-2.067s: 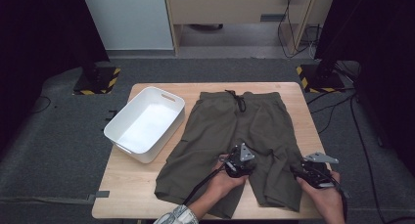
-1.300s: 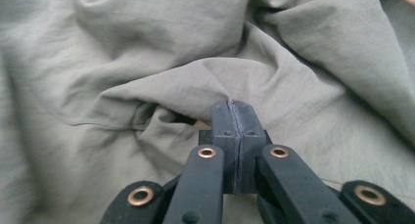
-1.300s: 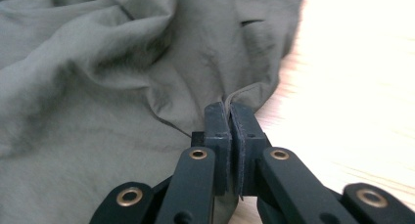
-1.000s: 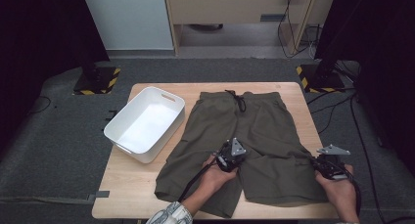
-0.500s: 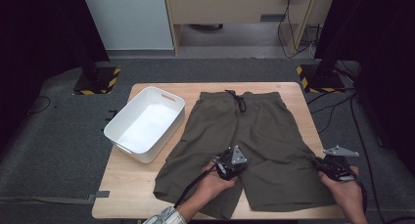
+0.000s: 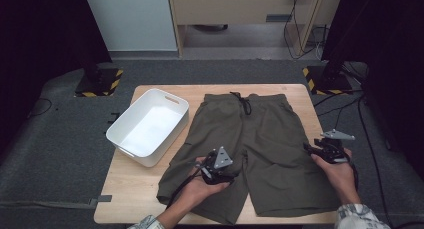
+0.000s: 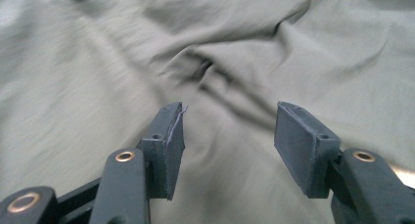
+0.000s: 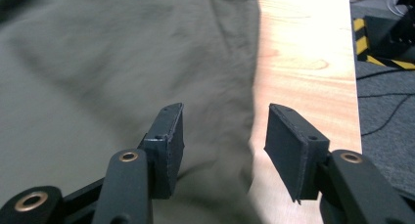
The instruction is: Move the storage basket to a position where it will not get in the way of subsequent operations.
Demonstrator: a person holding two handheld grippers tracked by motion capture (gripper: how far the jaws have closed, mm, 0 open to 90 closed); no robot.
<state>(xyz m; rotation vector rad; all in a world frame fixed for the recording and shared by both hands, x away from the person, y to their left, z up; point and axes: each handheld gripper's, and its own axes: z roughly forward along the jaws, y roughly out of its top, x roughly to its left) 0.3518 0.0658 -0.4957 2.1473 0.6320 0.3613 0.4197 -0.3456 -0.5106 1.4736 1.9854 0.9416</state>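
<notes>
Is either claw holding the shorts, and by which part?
Neither. Both claws, left and right, have just been opening, nothing between their jaws, above the shorts.

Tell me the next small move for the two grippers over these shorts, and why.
Probably lift both clear and reach for the waistband. The shorts lie spread flat on the table. The left gripper and right gripper have just been opening, with nothing pinched between their pads, so the legs look released and smoothed.

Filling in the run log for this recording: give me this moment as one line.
shorts: spread flat on table | left gripper: jaws just opened, nothing between, above crotch | right gripper: jaws just opened, over right edge | bin: left of shorts
</notes>
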